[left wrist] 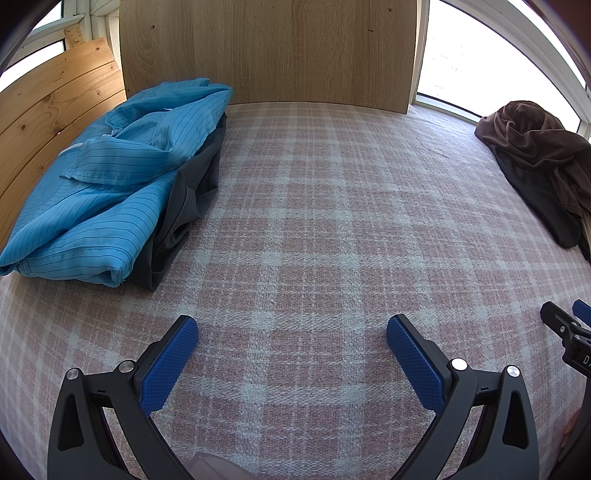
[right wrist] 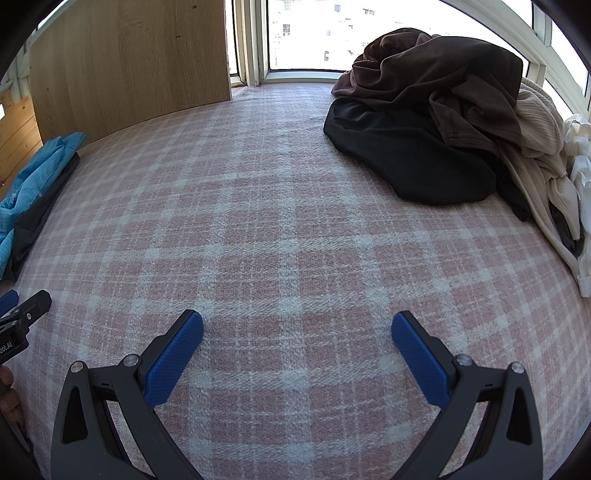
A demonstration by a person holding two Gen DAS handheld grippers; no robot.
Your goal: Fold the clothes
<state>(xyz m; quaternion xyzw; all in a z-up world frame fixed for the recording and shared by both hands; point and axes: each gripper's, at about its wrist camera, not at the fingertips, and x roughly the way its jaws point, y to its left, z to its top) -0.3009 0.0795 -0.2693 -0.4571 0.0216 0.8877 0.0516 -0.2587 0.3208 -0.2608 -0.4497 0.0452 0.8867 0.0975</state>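
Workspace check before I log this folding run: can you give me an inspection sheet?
Surface: pink plaid cloth, bare in the middle.
Job's things: folded blue striped garment on a dark garment at left; unfolded pile at right, brown garment on top, black garment under it, beige knit beside.
Clutter: nothing seen.
Grippers: left gripper and right gripper open, holding nothing.
Cables: nothing seen.
Surroundings: wooden board, windows.

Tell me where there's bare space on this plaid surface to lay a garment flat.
The whole middle of the plaid cloth is free, from the open grippers up to the wooden board. It is crowded at the left edge, where the folded blue garment lies on a dark one, and at the right edge, under the brown and black pile.
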